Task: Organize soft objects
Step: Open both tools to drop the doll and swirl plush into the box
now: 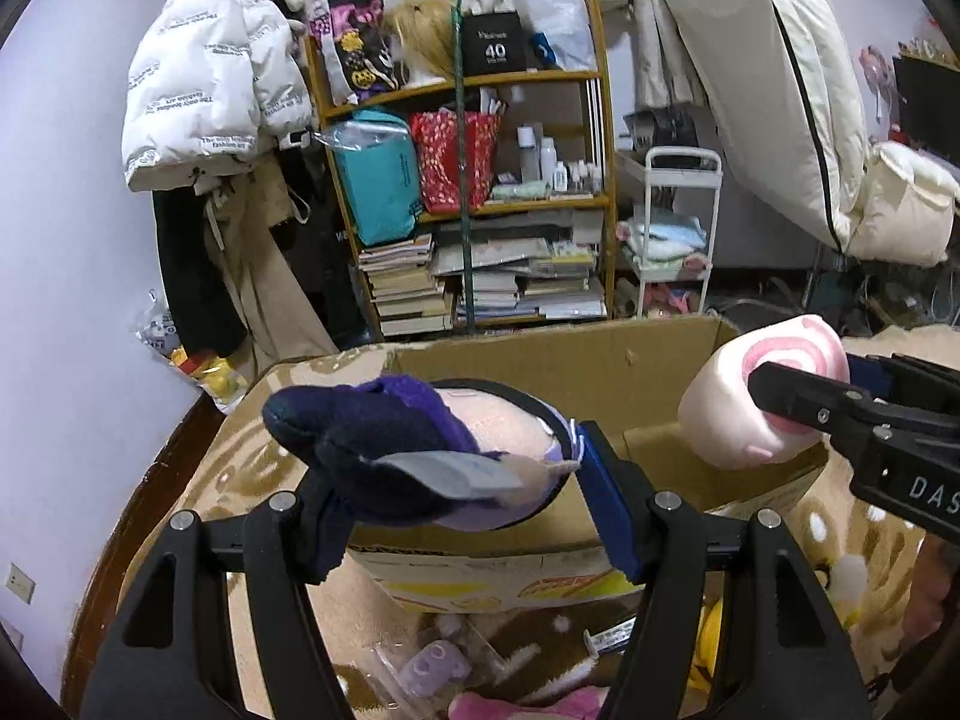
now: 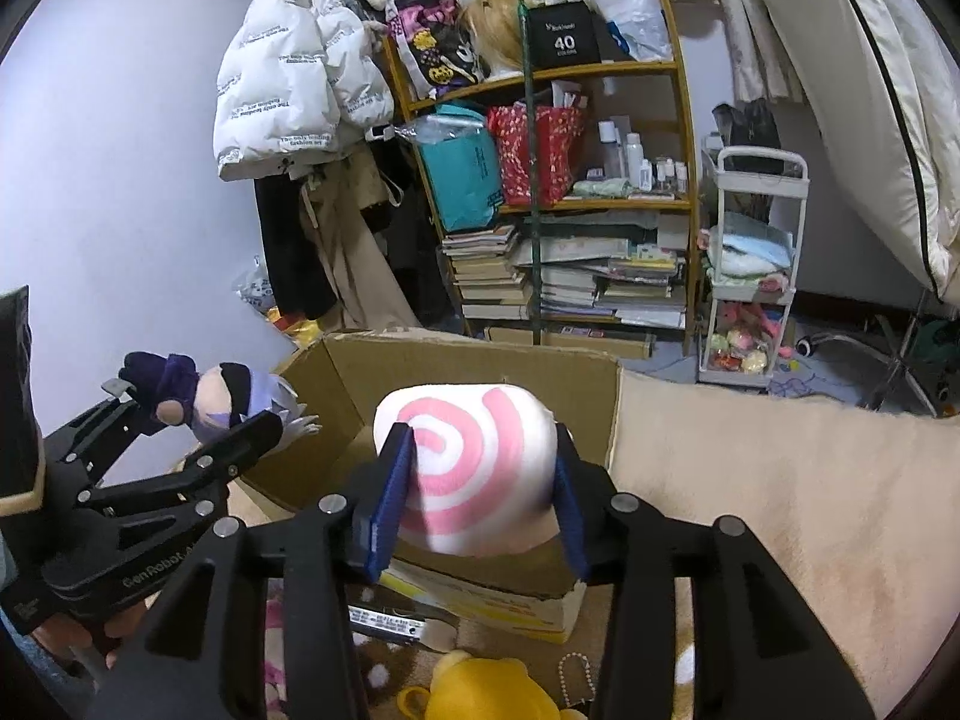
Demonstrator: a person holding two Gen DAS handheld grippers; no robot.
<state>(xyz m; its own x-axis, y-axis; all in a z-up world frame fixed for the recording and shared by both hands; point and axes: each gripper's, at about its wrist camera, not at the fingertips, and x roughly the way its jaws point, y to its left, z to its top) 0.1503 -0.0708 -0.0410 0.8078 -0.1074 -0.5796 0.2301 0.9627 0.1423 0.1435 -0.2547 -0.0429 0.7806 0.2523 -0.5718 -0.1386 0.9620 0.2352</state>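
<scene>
My left gripper (image 1: 456, 480) is shut on a purple and peach plush doll (image 1: 420, 444), held above the near left edge of an open cardboard box (image 1: 558, 366). The doll also shows in the right wrist view (image 2: 216, 399), with the left gripper (image 2: 198, 426) at far left. My right gripper (image 2: 480, 480) is shut on a pink and white swirl plush roll (image 2: 474, 468), held over the box (image 2: 480, 360). In the left wrist view the roll (image 1: 738, 402) hangs over the box's right side, in the right gripper (image 1: 798, 402).
The box stands on a beige spotted blanket (image 2: 780, 510). A yellow plush (image 2: 480, 690), a pink plush (image 1: 516, 705) and small packets (image 1: 432, 666) lie in front. A cluttered bookshelf (image 1: 480, 192), white cart (image 2: 756, 276) and hanging coats (image 1: 204, 84) stand behind.
</scene>
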